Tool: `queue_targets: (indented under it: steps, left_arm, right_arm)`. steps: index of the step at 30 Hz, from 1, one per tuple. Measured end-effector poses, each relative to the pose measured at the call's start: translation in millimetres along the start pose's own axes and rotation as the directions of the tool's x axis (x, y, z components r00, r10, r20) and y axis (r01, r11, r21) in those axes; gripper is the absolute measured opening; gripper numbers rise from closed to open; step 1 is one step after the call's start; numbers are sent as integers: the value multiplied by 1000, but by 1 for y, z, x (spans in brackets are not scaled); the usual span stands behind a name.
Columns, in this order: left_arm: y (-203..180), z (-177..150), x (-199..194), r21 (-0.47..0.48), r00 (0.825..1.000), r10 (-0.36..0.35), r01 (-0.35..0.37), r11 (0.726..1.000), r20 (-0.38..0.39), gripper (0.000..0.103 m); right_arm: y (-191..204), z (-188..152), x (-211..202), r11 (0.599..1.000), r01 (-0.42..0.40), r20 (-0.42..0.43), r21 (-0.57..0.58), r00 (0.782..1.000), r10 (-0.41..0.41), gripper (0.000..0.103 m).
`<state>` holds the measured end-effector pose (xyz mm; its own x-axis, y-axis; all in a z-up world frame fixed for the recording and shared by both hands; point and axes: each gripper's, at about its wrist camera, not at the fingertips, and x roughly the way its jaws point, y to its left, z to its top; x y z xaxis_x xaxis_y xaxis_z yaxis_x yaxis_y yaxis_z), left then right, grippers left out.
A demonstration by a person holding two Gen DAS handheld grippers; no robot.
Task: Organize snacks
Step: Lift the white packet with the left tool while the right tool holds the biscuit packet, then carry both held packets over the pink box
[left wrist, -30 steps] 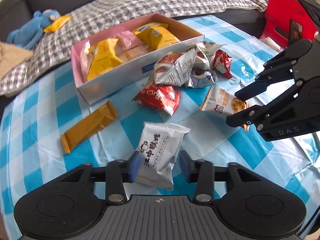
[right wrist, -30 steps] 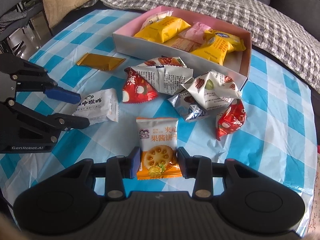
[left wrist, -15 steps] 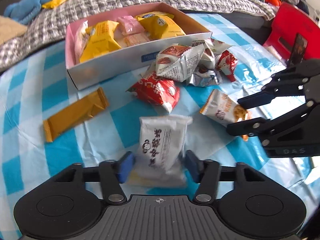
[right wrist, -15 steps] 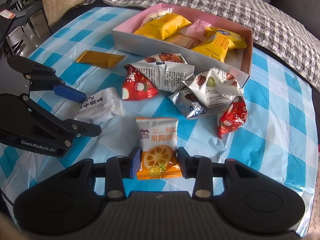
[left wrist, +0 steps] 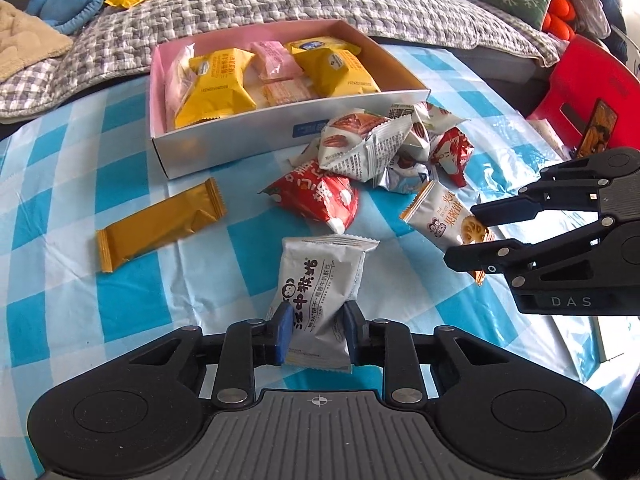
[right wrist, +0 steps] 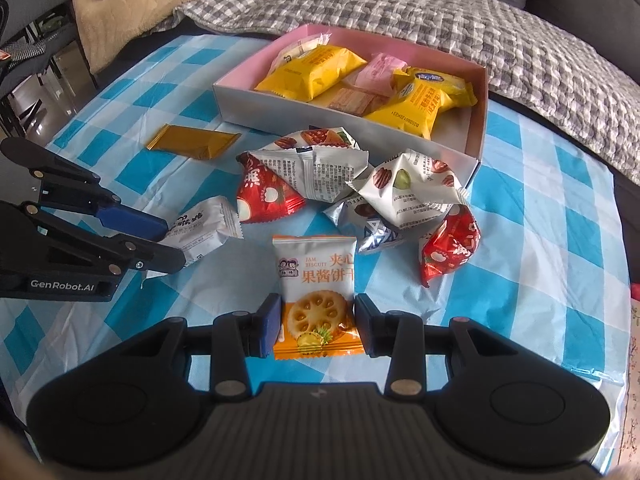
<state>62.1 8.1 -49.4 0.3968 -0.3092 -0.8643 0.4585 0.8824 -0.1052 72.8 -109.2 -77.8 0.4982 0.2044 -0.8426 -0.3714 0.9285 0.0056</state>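
Left wrist view shows the left gripper (left wrist: 314, 330), which stood wide around the white snack packet (left wrist: 320, 292) a second ago, now closing, its blue pads denting the wrapper's lower end on the checked tablecloth (left wrist: 120, 184). The right gripper (right wrist: 316, 322) is unchanged, clamped on the orange jam biscuit packet (right wrist: 316, 300). With both packets gripped, the likely next step is carrying them to the pink box (left wrist: 280, 128), well beyond the loose pile.
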Motion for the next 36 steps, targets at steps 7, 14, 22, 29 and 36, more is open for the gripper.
queue_targets:
  steps: [7,14,22,29,36]
  left_arm:
    - [-1,2,-9,-5,1000,-10,10,1000,26,0]
    - [-3,1,-11,45,998,5,-7,999,55,6]
    - [-14,4,8,155,992,89,-102,983,88,74]
    - [-2,4,24,74,998,48,-50,996,32,59]
    - [-5,3,18,29,1000,18,-19,999,18,45]
  right_arm:
    - [2,-1,-3,1000,3,9,5,1000,-3,36]
    - [2,0,-5,1000,-12,16,15,1000,12,36]
    - [8,-1,2,1000,-22,-5,-8,1000,22,36]
    - [8,0,6,1000,-20,-18,-17,1000,20,36]
    - [7,0,3,1000,-21,-8,-12,1000,21,36]
